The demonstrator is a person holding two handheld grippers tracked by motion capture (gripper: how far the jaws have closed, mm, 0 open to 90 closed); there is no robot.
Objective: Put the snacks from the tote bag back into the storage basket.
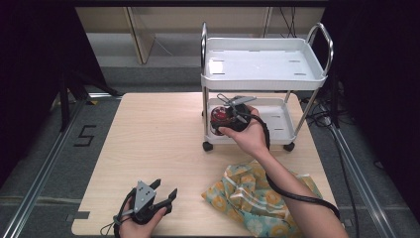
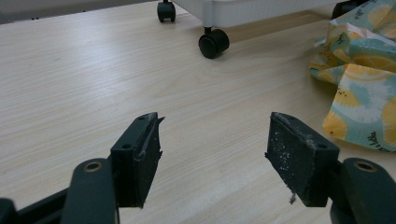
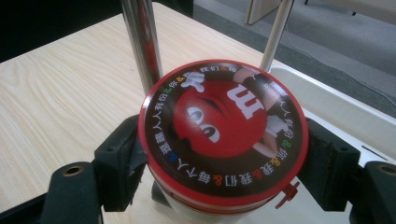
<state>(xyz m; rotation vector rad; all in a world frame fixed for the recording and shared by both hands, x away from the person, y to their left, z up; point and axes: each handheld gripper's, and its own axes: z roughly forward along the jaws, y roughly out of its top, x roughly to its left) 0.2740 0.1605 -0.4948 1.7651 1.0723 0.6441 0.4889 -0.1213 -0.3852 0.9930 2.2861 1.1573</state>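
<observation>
Between the right gripper jaws sat the red-lidded tin, pinched tight; left gripper jaws stood spread above bare table.

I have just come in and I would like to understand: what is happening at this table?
A person holds a gripper in each hand. The right gripper is shut on a round red tin, holding it at the lower shelf of a small white cart that stands on the table. The left gripper is open and holds nothing, low over the table near the person. A patterned cloth lies crumpled in front of the cart.
</observation>
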